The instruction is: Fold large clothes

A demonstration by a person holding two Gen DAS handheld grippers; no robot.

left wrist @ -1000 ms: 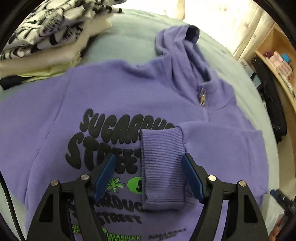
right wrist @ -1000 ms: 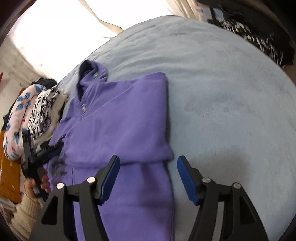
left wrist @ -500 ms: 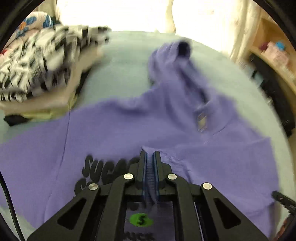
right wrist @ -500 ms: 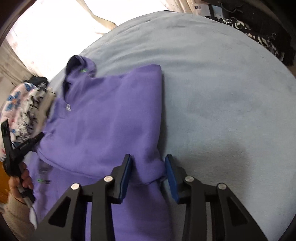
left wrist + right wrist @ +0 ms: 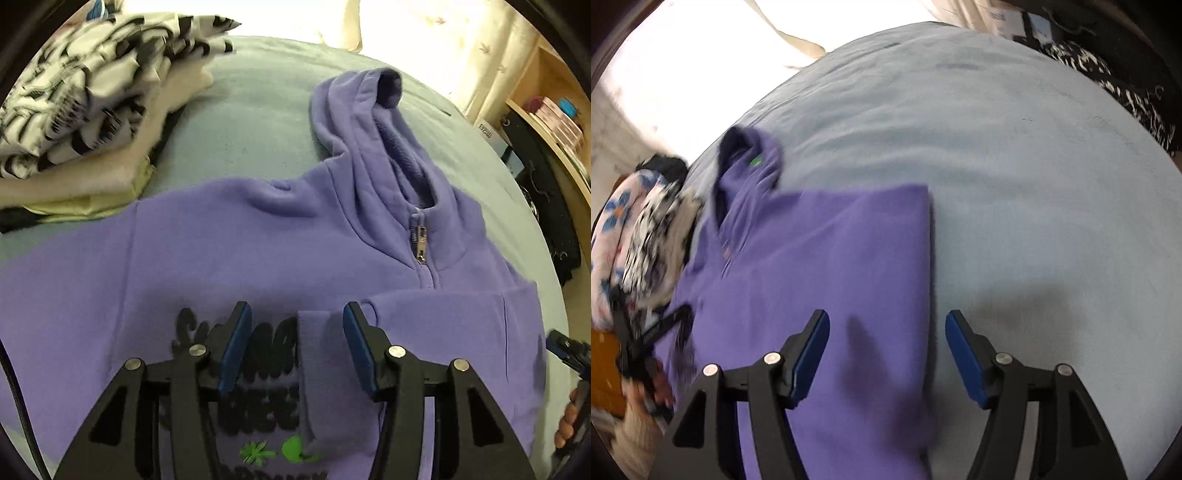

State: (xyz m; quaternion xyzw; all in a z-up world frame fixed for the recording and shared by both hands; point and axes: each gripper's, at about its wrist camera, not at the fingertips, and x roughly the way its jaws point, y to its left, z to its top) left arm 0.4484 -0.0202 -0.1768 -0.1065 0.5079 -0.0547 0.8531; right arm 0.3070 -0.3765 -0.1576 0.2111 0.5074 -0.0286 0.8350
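Left gripper (image 5: 297, 345) hovers with jaws wide apart over the chest print of the purple hoodie (image 5: 258, 251), its blue pads either side of the ribbed sleeve cuff (image 5: 314, 369) without pinching it. A stack of folded clothes (image 5: 92, 103) sits by the bed's far left edge. The hoodie lies flat, front up, on the pale blue bed (image 5: 1015, 184), hood (image 5: 365, 110) pointing to the far edge, one sleeve folded across the front. Right gripper (image 5: 886, 354) is also spread wide, empty, above the hoodie's folded right side (image 5: 886, 258).
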